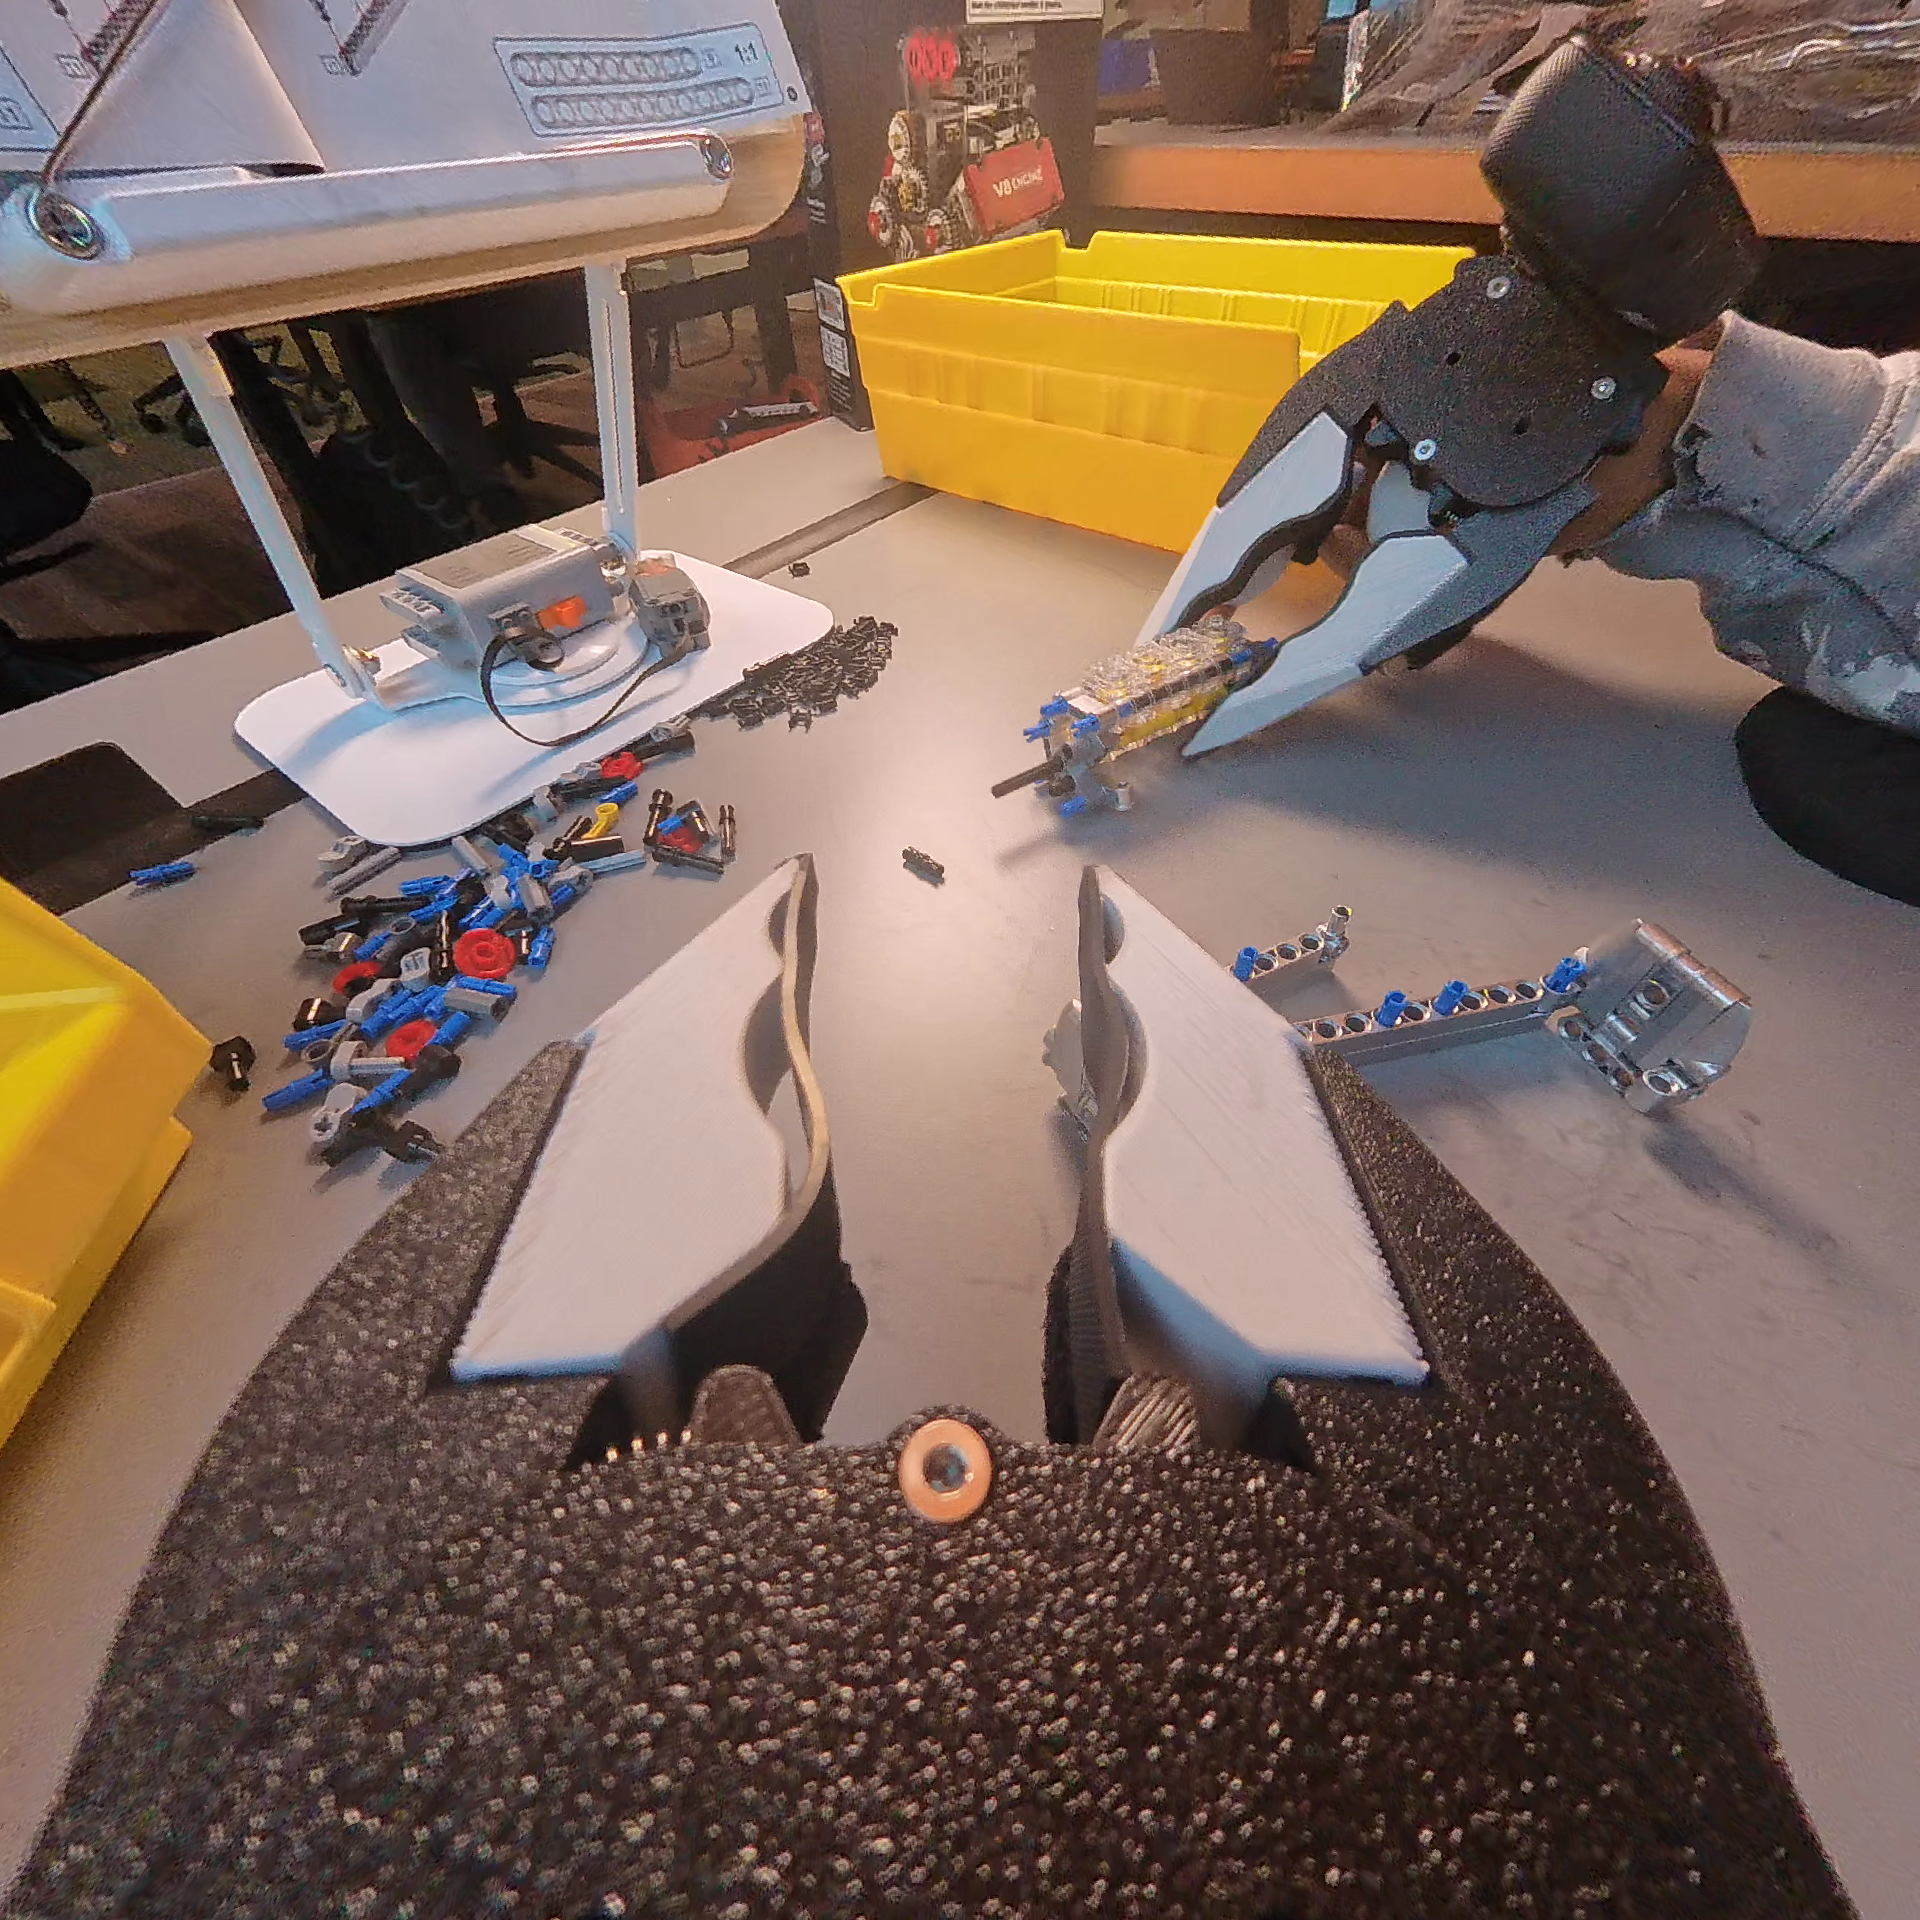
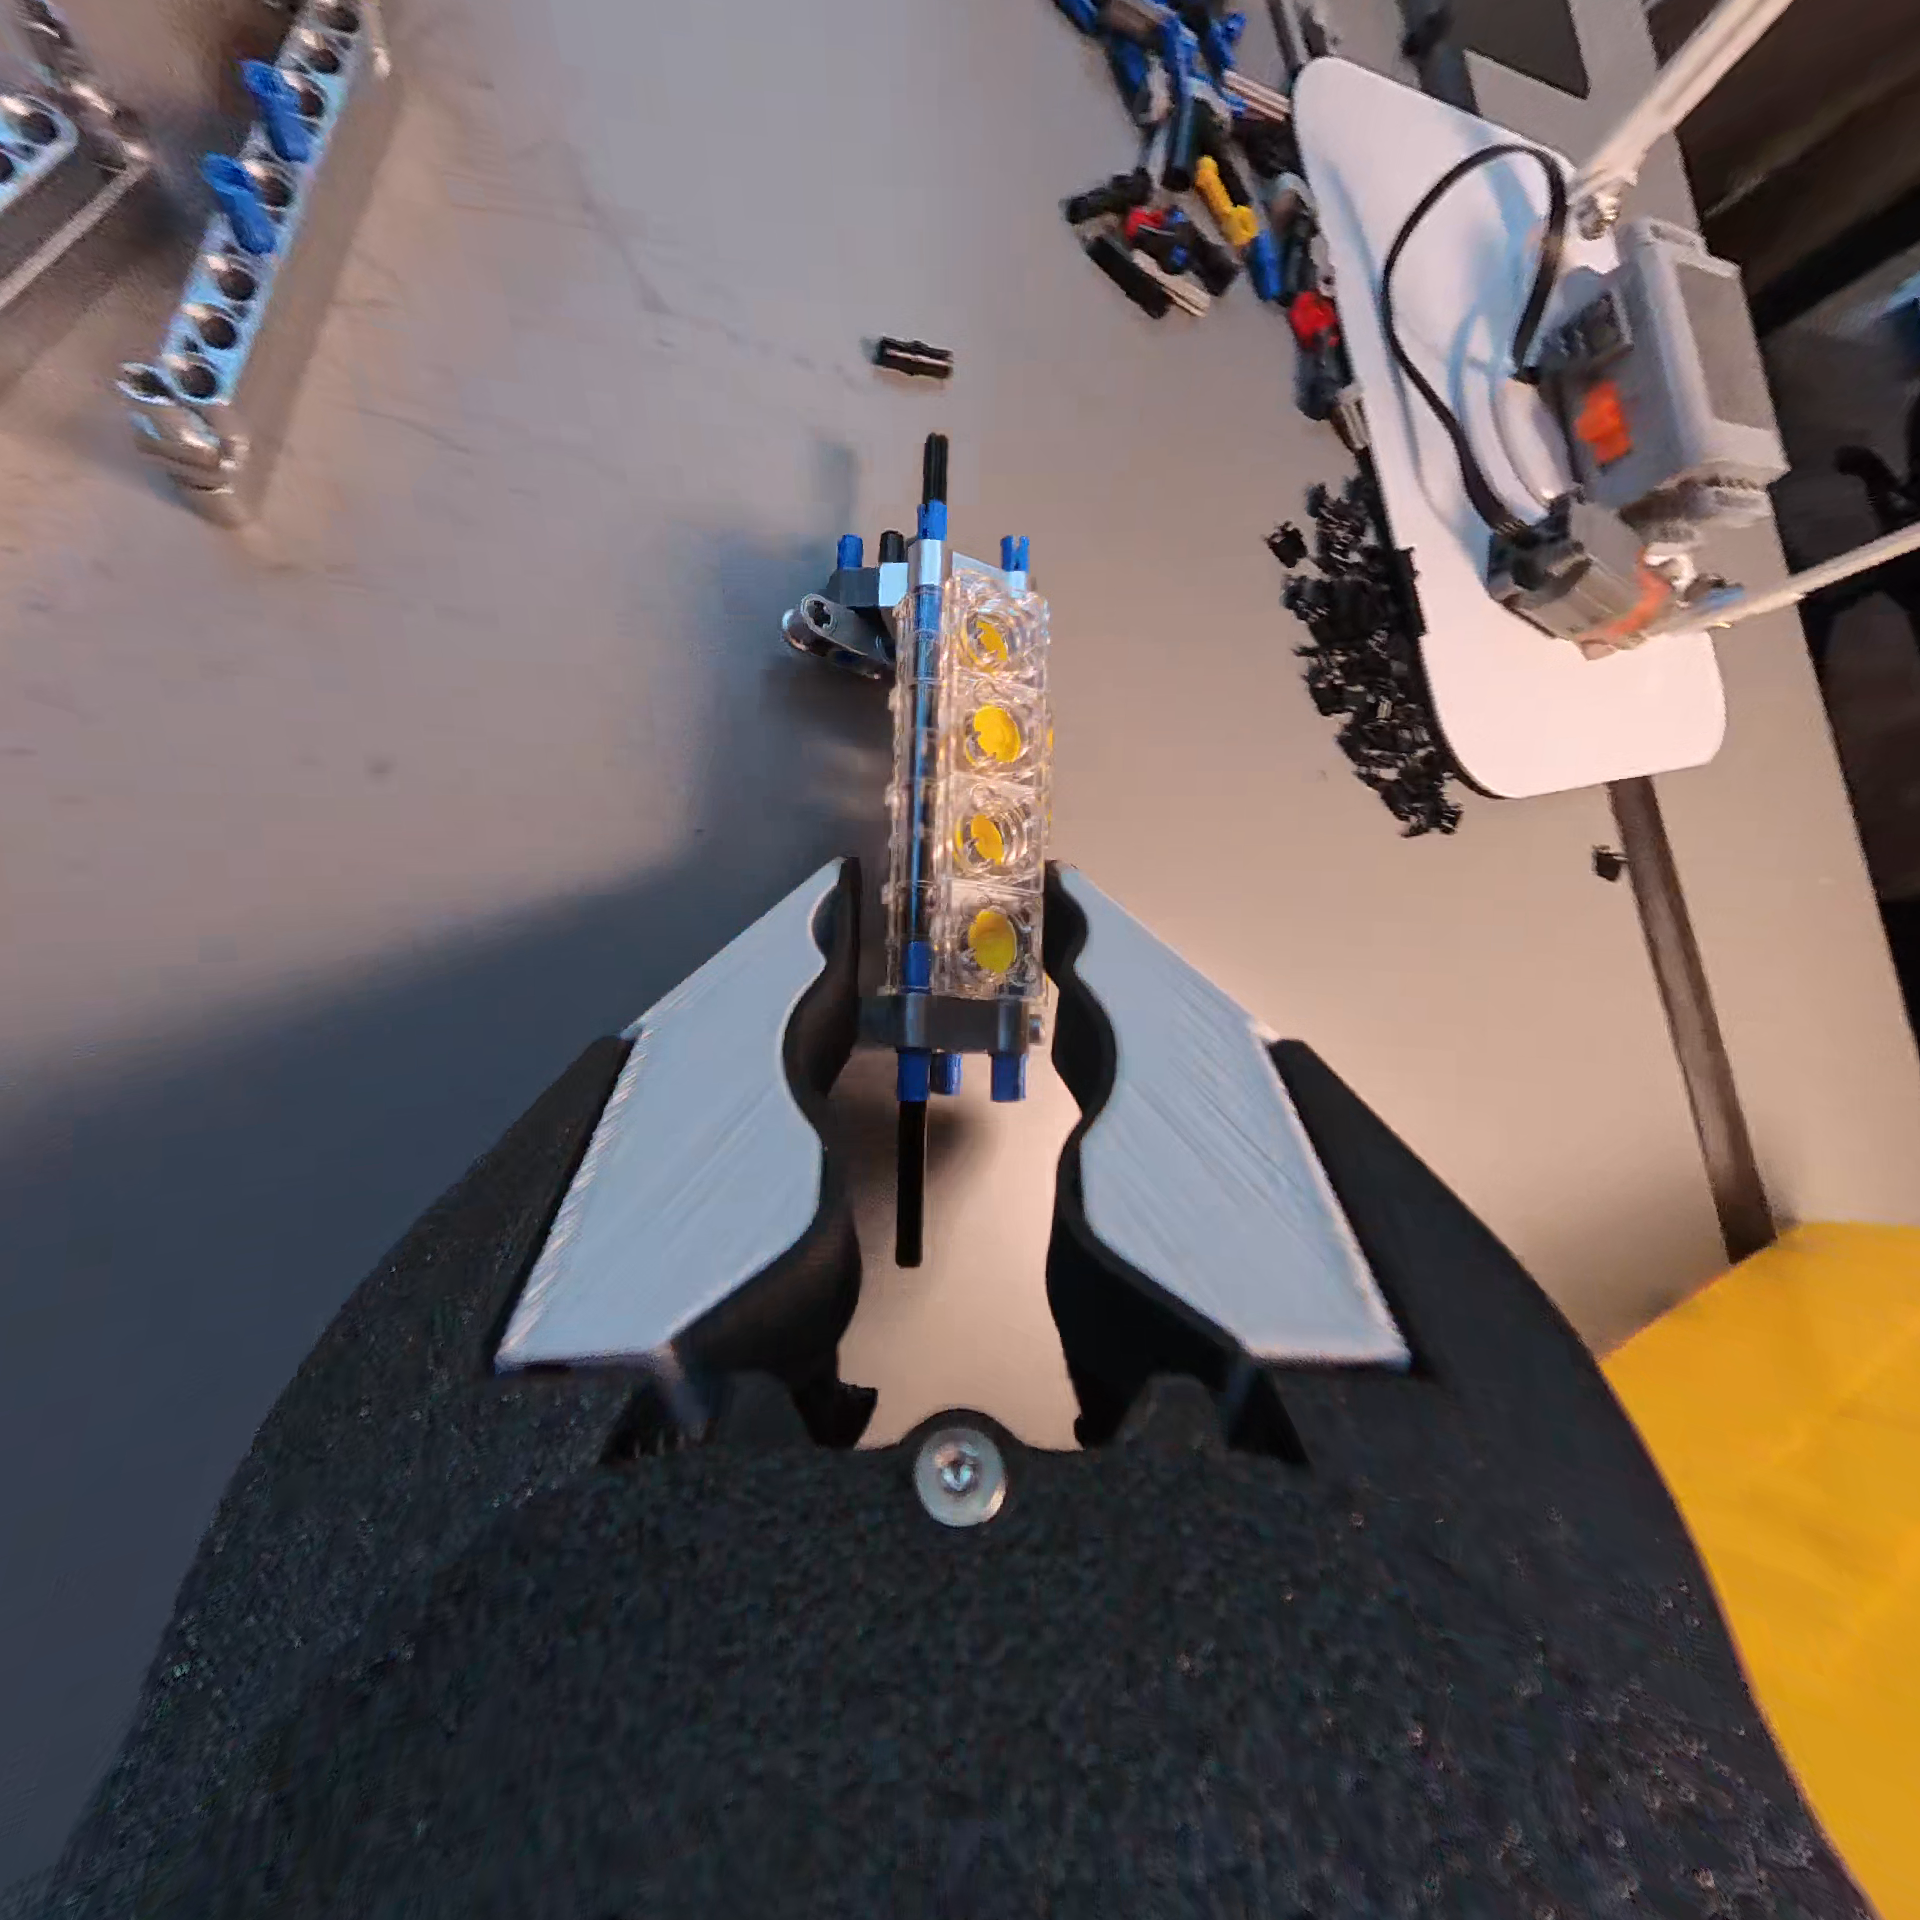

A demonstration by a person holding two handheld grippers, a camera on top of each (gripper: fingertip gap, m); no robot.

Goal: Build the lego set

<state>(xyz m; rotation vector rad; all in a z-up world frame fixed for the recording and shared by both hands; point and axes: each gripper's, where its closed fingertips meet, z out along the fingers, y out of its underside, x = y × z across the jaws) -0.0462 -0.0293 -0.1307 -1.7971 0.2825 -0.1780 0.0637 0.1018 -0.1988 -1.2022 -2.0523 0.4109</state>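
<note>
A: Right gripper status?

B: Jaws closed against the near end of the clear cylinder block, the one with yellow discs inside. Block lies on the grey table, long axis pointing away from the gripper. Black axle sticks back between the fingers, other end pokes out the far side.

A: Left gripper?

B: Jaws spread wide, nothing between them, low over bare table. Single black pin lies just beyond the tips.

A: Room around it?

B: Open table straight ahead up to the block. Left side: loose pile of blue, black and red parts near the white stand base, which carries a grey motor unit. Right side: grey beam assembly with blue pins, close beside the right finger. Yellow bin at the far edge, another yellow bin at the left edge.
</note>
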